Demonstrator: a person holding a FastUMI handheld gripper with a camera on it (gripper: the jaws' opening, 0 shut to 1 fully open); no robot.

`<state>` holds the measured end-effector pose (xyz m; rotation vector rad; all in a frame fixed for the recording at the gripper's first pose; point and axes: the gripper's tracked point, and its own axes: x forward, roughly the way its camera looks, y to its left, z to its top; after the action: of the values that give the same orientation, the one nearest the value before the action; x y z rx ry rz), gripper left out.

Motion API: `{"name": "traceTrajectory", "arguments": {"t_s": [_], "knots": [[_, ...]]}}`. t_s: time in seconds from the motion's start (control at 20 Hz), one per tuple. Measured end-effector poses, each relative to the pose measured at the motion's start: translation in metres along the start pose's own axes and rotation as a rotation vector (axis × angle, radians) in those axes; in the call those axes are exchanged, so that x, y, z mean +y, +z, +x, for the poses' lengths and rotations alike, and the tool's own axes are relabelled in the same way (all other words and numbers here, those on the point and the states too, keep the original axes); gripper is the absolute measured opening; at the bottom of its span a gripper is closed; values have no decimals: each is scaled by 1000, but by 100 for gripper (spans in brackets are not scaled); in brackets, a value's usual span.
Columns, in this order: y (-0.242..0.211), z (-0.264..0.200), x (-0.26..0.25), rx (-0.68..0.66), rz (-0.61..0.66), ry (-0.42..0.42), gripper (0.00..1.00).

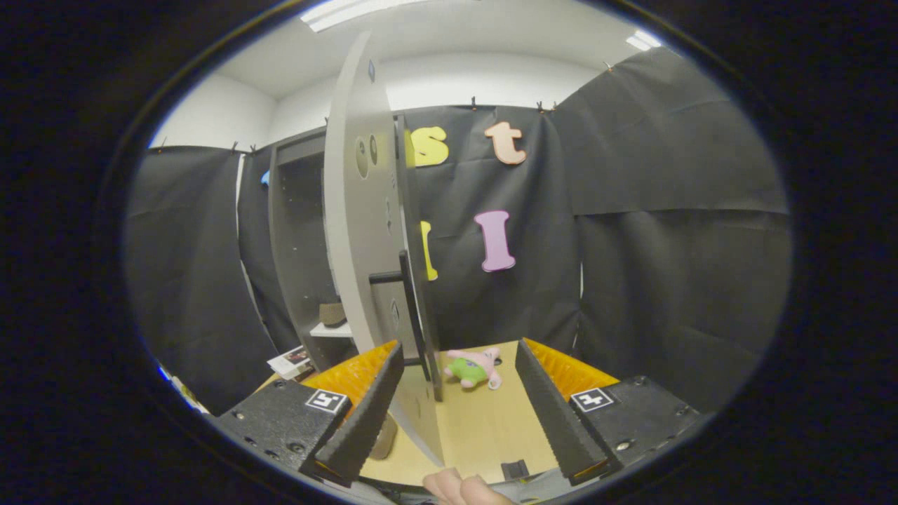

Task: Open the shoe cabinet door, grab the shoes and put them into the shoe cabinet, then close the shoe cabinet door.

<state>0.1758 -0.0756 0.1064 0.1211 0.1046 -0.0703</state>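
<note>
The grey shoe cabinet [295,231] stands ahead on the left with its door [361,210] swung open, edge-on to me. A black bar handle [415,315] runs down the door's outer face. My gripper [459,348] is open; the door's lower edge and the handle's foot stand between the fingers, close to the left finger [365,414] and apart from the right one. A brown shoe [332,313] rests on a white shelf inside the cabinet. A beige object [384,436], partly hidden behind the left finger, lies on the floor by the door; I cannot tell what it is.
A pink and green plush toy [474,369] lies on the wooden floor [484,428] just beyond the fingers. Papers [291,362] lie at the cabinet's foot on the left. Black cloth walls close in behind and to the right. A person's hand [463,487] is under the gripper.
</note>
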Motion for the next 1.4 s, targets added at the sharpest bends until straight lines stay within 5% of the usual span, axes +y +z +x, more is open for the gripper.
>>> {"name": "traceTrajectory", "arguments": {"t_s": [0.25,0.45,1.0,1.2,1.4], "knots": [[-17,-25,10,-44,-18,-36,100],[-52,-26,44,2,-26,15,100],[-124,8,175,15,-97,195,100],[-150,39,200,-67,-166,134,100],[-197,68,233,-15,-207,168,100]]}}
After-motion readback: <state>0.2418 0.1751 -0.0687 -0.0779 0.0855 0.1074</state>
